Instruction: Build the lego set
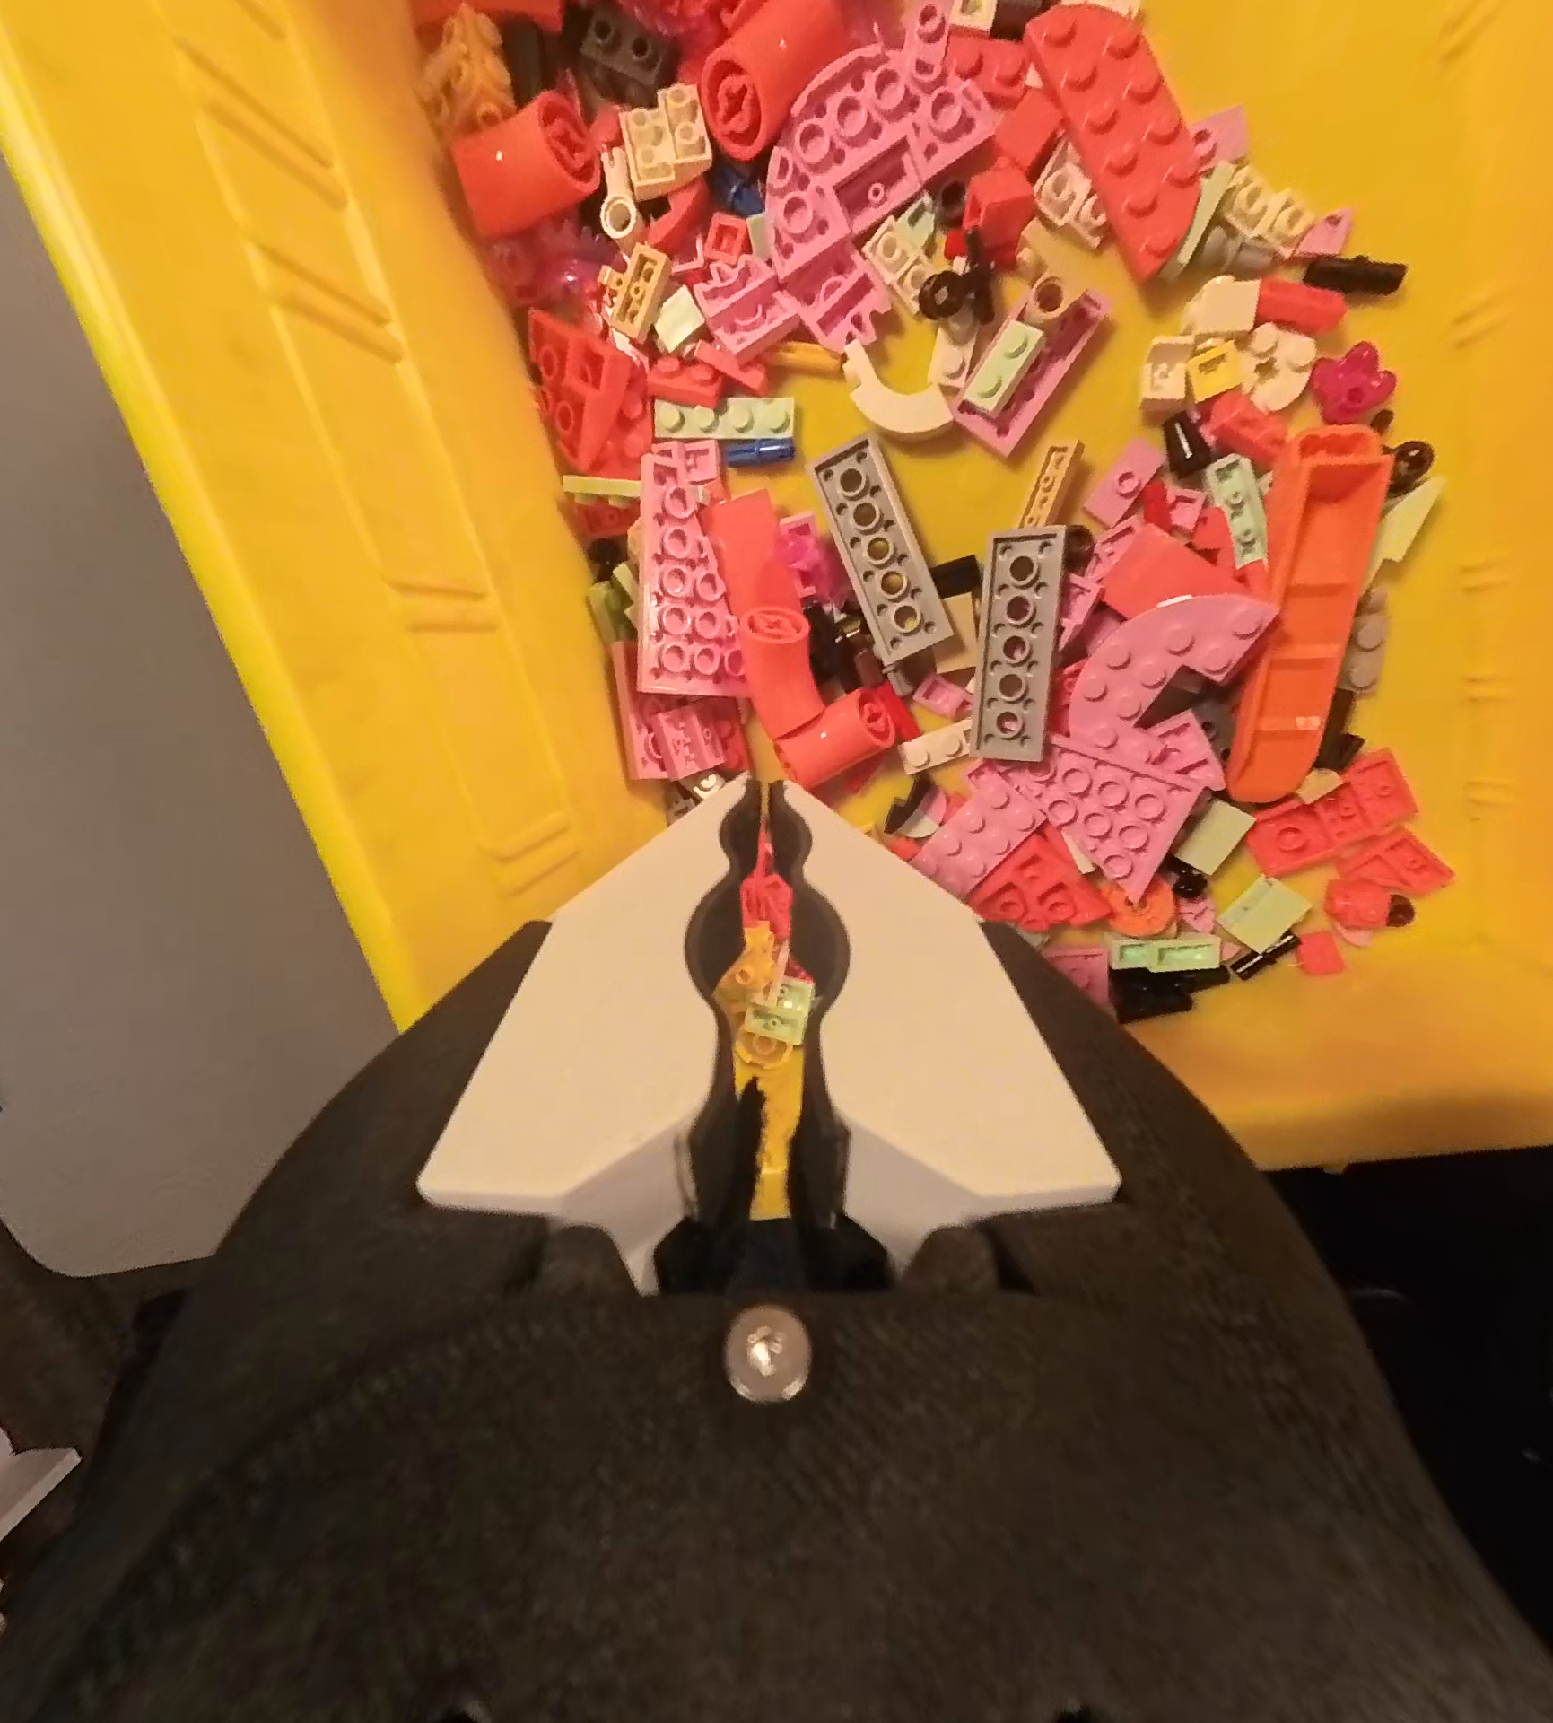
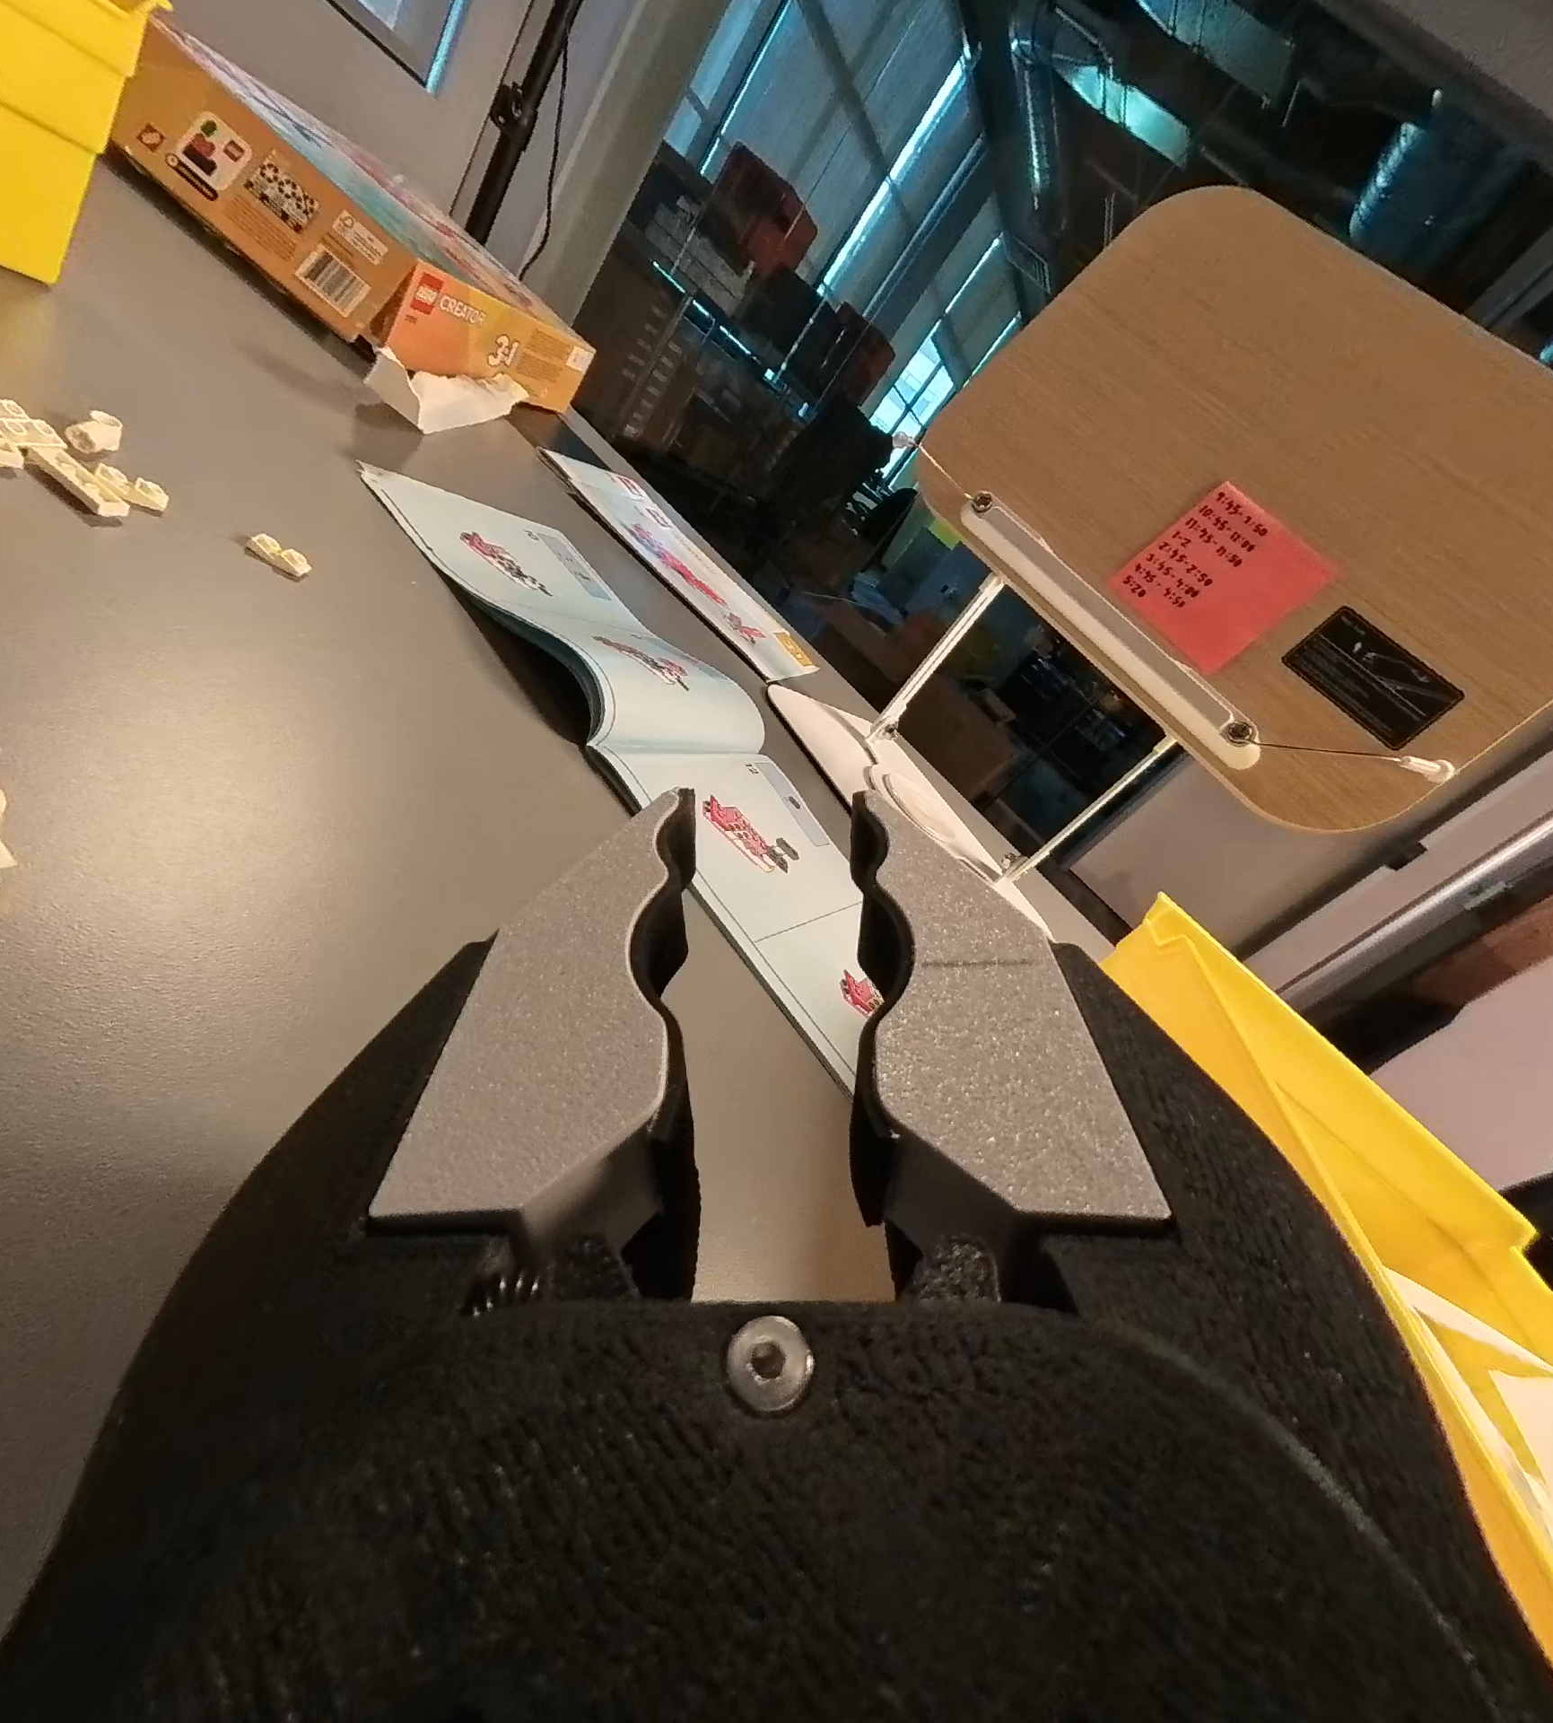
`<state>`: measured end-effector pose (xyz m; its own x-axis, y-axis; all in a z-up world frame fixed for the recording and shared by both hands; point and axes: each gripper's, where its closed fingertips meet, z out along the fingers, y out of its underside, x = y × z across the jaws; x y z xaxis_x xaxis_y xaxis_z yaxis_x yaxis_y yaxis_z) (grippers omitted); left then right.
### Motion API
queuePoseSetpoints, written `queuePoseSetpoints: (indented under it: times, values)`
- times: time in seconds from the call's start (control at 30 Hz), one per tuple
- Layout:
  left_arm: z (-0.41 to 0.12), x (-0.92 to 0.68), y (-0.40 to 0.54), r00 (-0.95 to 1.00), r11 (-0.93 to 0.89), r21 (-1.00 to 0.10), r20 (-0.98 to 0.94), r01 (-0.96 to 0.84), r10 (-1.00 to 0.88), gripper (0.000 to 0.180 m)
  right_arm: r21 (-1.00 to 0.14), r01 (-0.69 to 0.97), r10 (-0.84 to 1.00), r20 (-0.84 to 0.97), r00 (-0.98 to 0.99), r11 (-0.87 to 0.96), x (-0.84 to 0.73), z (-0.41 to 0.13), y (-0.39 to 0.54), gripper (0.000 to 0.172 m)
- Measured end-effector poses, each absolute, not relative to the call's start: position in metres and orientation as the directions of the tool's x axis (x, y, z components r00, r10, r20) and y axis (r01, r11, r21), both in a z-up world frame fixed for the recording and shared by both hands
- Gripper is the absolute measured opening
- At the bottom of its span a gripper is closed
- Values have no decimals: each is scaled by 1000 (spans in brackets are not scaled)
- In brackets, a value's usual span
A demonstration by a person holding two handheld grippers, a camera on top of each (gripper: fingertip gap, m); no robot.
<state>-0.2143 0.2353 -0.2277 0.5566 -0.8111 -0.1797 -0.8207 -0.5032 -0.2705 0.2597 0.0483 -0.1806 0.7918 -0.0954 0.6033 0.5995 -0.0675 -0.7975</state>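
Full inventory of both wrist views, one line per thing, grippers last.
Yellow plastic bin: one, left view, under the left gripper.
Loose toy bricks: many; pink, coral red, orange, grey, white, pale green, black; heaped in the bin.
Dark grey tabletop: one, right view.
Open pale blue instruction booklet: one, ahead of the right gripper.
Orange cardboard set box: one, far left.
Small white bricks: several, left on the tabletop.
Wooden panel with red note: one, upper right.
Left gripper: white fingers, closed, above the bricks.
Right gripper: grey fingers, apart, nothing between them.
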Motion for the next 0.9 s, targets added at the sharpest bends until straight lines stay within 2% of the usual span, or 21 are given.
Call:
queuePoseSetpoints:
  times: [0.9]
  values:
    - [-219, -209, 243, 550, -492, -284, -179, -823, -816, 0, -798, 600, -82, 602, 794, -53, 256, -180, 48, 31]
